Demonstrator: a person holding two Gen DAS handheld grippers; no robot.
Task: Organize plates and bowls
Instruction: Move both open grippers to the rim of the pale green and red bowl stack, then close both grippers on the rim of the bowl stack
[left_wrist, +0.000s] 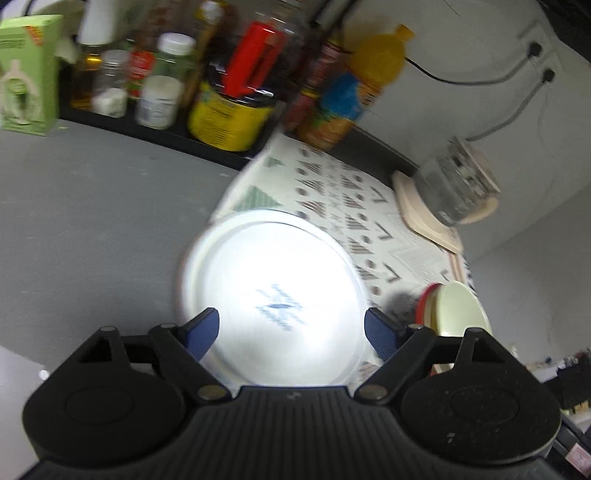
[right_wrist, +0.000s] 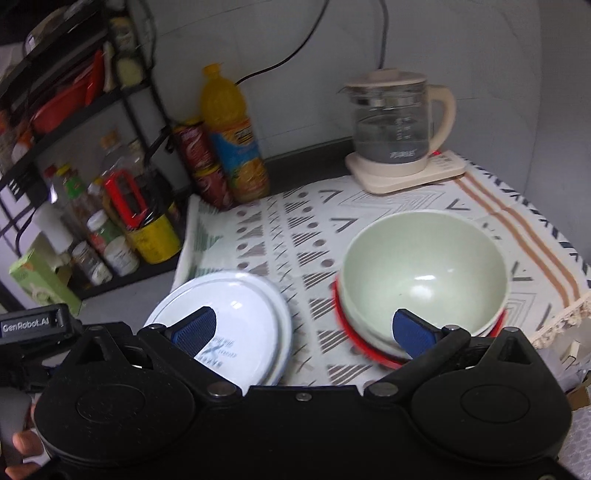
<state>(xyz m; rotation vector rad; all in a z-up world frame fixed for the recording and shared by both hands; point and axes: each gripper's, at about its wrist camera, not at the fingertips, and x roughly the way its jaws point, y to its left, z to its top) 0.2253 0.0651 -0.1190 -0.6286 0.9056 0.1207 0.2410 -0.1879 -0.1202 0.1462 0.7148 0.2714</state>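
1. While both views are a bit blurred, far left holds a black rack (right_wrist: 74, 122) w/ spice jars, a green box (left_wrist: 27, 74) and a yellow tub (left_wrist: 229, 118) w/ a red tool in it, all on the grey table (left_wrist: 92, 206).
2. Left hand-held gripper (left_wrist: 291, 332): jaws spread wide, nothing between the blue pads (left_wrist: 203, 330); it hangs over the white plate (left_wrist: 273, 310).
3. White plate sits at the left edge of the patterned cloth (right_wrist: 295, 236), partly on cloth, partly on bare table; looks like a stack of 2, rims slightly offset.
4. Behind it, near the wall: orange juice bottle (right_wrist: 232, 136) and a red can stack (right_wrist: 203, 166).
5. Right hand-held gripper (right_wrist: 303, 332): also released, jaws wide, empty, above the gap between plate and bowls.
6. Right of plate, apart from it: pale green bowl (right_wrist: 424, 273) nested in another, on a red dish (right_wrist: 354, 343), on the cloth.
7. Back right: glass kettle (right_wrist: 399, 125) on its cream base.
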